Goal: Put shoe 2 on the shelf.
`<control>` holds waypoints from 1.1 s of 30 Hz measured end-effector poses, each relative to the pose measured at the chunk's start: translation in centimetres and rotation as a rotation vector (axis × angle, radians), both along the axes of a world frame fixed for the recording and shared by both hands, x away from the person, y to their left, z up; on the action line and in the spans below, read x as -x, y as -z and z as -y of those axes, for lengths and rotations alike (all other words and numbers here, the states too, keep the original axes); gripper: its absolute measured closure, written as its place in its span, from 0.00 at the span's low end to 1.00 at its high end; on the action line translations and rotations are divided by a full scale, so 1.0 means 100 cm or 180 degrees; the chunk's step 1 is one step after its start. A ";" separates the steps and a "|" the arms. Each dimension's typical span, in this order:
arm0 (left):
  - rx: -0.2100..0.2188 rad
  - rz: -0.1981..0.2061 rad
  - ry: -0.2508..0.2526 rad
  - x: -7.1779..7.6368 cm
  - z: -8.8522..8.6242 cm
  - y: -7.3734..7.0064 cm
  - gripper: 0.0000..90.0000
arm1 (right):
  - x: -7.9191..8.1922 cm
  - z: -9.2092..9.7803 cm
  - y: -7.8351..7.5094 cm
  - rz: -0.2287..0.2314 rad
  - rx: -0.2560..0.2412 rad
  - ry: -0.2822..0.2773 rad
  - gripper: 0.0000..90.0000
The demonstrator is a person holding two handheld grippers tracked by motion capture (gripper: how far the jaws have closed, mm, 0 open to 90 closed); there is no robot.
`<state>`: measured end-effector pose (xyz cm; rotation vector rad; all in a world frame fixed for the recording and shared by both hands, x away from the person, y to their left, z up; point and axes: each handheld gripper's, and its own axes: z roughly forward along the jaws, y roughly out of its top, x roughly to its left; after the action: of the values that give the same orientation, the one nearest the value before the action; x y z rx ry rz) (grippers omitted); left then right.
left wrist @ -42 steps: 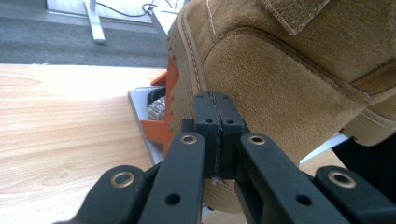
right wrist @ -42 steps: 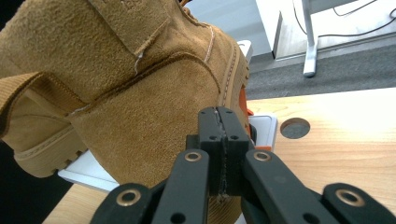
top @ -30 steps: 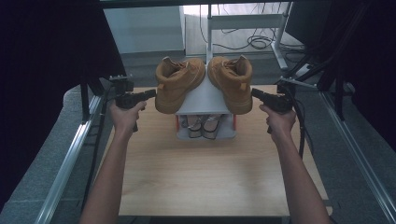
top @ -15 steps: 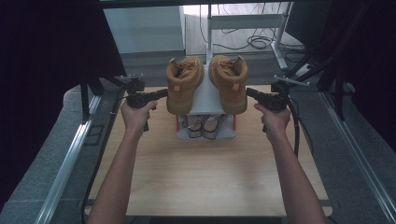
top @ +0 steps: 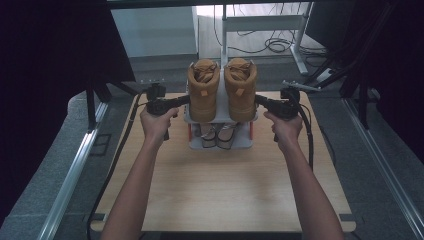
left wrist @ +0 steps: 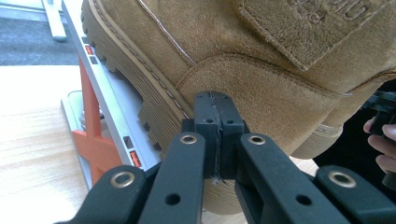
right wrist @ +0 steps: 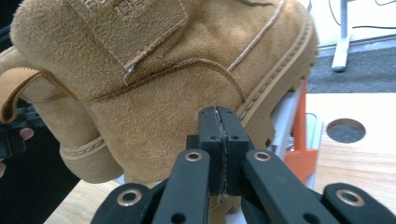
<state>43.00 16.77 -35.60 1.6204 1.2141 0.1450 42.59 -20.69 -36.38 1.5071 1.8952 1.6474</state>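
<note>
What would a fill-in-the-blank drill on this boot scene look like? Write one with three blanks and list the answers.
1. The two tan boots stand on the ____ shelf of the small shoe rack.
2. The left gripper has its jaws ____ and its tip pressed against the side of a boot.
3. On the rack's lower shelf sits a pair of ____.
4. The right gripper meets the other boot from the ____ side of the rack.

Missing words: top; shut; sandals; right
</note>
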 end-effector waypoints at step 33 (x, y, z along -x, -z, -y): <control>-0.0123 0.0004 -0.0047 -0.006 0.003 0.007 0.98 | -0.012 -0.012 0.012 -0.0086 0.0081 0.0016 1.00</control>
<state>43.56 16.46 -36.26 1.6446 1.2292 0.1797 43.83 -19.50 -37.60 1.5307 1.9173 1.6024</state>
